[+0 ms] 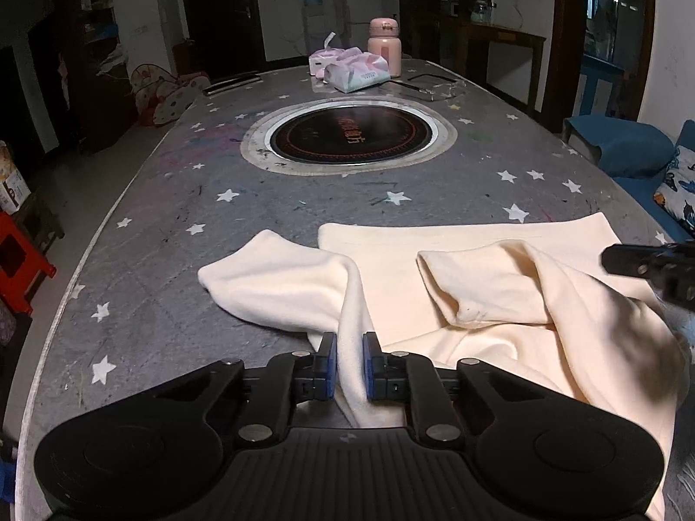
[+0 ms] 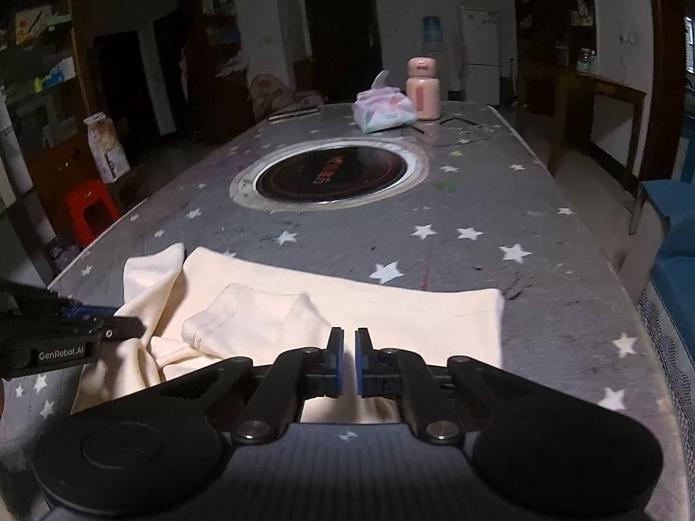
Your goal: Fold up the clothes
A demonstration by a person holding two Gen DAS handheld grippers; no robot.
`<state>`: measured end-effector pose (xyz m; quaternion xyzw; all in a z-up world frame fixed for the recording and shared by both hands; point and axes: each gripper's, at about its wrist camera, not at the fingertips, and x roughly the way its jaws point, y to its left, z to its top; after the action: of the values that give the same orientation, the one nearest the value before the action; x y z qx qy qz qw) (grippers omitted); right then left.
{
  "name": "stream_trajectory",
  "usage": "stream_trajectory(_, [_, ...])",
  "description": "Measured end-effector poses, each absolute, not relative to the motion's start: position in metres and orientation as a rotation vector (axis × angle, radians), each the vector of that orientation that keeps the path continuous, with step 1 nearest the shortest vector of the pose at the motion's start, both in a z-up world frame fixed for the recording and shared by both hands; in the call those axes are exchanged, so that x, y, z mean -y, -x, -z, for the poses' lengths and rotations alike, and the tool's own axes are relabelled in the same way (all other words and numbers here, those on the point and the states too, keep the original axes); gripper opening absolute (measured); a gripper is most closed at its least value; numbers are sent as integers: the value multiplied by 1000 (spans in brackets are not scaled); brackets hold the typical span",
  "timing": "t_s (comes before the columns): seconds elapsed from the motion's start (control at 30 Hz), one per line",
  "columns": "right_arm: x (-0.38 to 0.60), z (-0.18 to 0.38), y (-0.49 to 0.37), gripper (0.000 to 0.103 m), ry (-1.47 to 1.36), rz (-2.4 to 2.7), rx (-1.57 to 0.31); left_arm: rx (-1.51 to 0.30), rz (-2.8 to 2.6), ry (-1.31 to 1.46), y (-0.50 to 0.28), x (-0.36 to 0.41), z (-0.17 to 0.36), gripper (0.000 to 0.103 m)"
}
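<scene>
Pretty dim room: white walls, a dark door (image 2: 343, 39) at the back, white fridge (image 2: 480, 54) beside it, wooden shelving (image 2: 43, 87) left, red plastic stool (image 2: 91, 210) on the floor.

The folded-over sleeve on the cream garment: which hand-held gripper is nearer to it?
Right. The right hand-held gripper sits just beside the sleeve, shut on the cream garment. The left hand-held gripper pinches the garment's other edge, farther off.
</scene>
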<state>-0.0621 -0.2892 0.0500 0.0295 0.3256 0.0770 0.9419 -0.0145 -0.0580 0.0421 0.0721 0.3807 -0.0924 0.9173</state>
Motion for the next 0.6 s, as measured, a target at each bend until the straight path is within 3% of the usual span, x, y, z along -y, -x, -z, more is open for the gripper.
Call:
stream_trajectory(0.13, [305, -57, 69, 4, -74, -125, -649, -782, 187, -138, 16, 54, -45, 12])
stream_trajectory(0.2, [310, -58, 70, 9, -89, -128, -653, -776, 179, -133, 17, 52, -47, 10])
stream_trajectory(0.27, [309, -54, 69, 31, -85, -151, -669, -776, 161, -134, 21, 47, -48, 10])
stream_trajectory(0.47, [288, -37, 51, 43, -85, -224, -716, -789, 95, -141, 36, 27, -48, 9])
stream_trajectory(0.6, [275, -25, 39, 44, -73, -252, -752, -817, 44, -127, 47, 8, -42, 9])
